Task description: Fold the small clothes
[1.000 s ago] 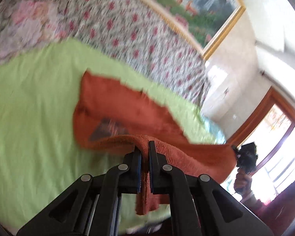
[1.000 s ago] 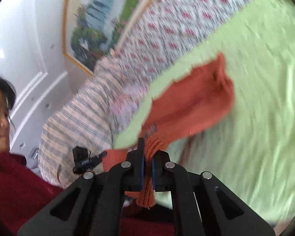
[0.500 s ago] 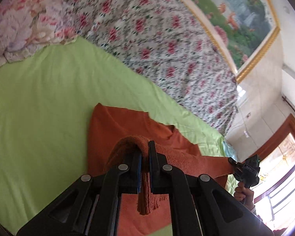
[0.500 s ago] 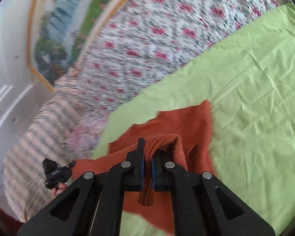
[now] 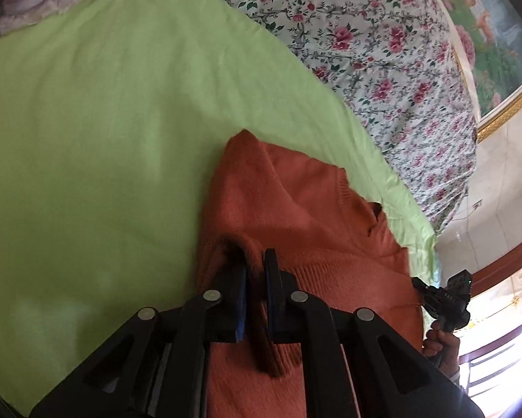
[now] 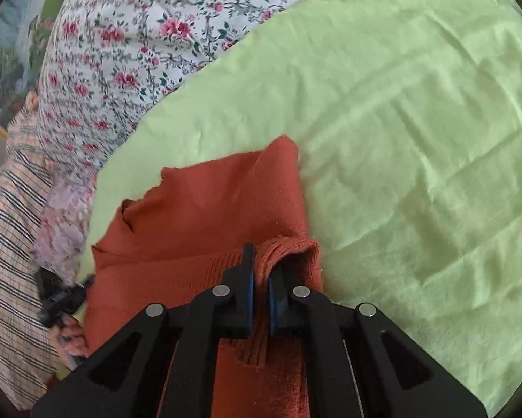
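An orange knitted sweater [image 5: 296, 209] lies on the green sheet [image 5: 86, 139], its lower half folded up over the upper half. My left gripper [image 5: 255, 257] pinches the ribbed hem at the fold's left corner, low over the sweater. Its jaws are opening a little, with the hem still between the pads. In the right wrist view my right gripper [image 6: 261, 261] pinches the hem at the right corner of the sweater [image 6: 208, 209]. Its jaws are easing open too, with knit between them. Each wrist view shows the other gripper at the picture's edge, held in a hand.
The green sheet [image 6: 417, 139] spreads wide to both sides of the sweater. A floral quilt [image 5: 365, 35] lies beyond it, and a striped pillow [image 6: 10, 244] sits at the far left. A framed painting [image 5: 498, 35] hangs on the wall behind.
Both grippers carried the hem forward and down, so the hanging lower half now lies folded over the upper half. The gaps between both pairs of pads have widened slightly.
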{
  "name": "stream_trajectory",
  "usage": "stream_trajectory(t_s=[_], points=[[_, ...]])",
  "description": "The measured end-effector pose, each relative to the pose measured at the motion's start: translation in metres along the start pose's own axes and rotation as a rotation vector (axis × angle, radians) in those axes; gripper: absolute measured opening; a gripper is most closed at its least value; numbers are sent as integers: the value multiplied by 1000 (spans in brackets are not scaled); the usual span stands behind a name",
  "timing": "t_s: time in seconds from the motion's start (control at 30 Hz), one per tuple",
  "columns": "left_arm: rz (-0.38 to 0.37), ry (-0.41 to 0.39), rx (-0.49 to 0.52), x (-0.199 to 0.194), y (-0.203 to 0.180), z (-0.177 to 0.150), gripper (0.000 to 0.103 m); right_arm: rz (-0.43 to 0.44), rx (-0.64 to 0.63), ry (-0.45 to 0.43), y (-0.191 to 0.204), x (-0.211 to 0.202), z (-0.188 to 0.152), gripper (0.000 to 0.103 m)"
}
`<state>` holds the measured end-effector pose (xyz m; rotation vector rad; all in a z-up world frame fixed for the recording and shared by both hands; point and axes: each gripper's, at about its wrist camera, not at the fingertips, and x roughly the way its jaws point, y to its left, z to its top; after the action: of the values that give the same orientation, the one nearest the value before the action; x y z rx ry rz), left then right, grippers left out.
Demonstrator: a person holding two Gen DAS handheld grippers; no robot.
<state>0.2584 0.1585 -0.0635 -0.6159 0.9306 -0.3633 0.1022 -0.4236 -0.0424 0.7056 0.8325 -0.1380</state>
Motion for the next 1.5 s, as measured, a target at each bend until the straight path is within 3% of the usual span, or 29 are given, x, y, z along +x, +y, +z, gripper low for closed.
stream_trajectory(t_s=[0.17,0.23,0.33,0.4,0.47,0.57,0.67,0.73,0.8,0.87,1.0,1.27,1.37,1.5], points=[[-17,82,169,-17,-49,-53,16,-16,-92,-140,23,-55,-27,32],[-62,139,228,-7,-73,-75,16,46,-167,-69,44,-50,-49,32],[-44,216,331,23,-106,-97,18,98,-302,94,73,-19,-82,32],[1,232,376,41,-115,-94,17,58,-431,180,91,4,-99,32],[-1,245,345,53,-110,-74,16,-27,-523,219,101,20,-102,31],[60,190,292,60,-94,-30,14,-197,-550,171,98,32,-71,30],[110,97,196,55,-76,13,16,-293,-426,41,83,23,-29,30],[167,12,133,42,-65,31,27,-292,-312,-53,69,10,-8,31],[140,-69,55,22,-56,40,34,-283,-235,-114,63,-2,-1,35],[114,-111,7,4,-48,37,34,-244,-195,-131,61,-8,-5,37],[109,-126,21,-19,-53,6,34,-189,-188,-128,66,-11,-33,38],[-21,-60,60,-54,-79,-107,37,-94,-137,-133,76,-18,-94,38],[-45,-35,43,-61,-81,-143,43,-72,-117,-139,79,-24,-121,43],[-46,-13,8,-68,-77,-181,43,-62,-122,-109,83,-26,-147,45]])
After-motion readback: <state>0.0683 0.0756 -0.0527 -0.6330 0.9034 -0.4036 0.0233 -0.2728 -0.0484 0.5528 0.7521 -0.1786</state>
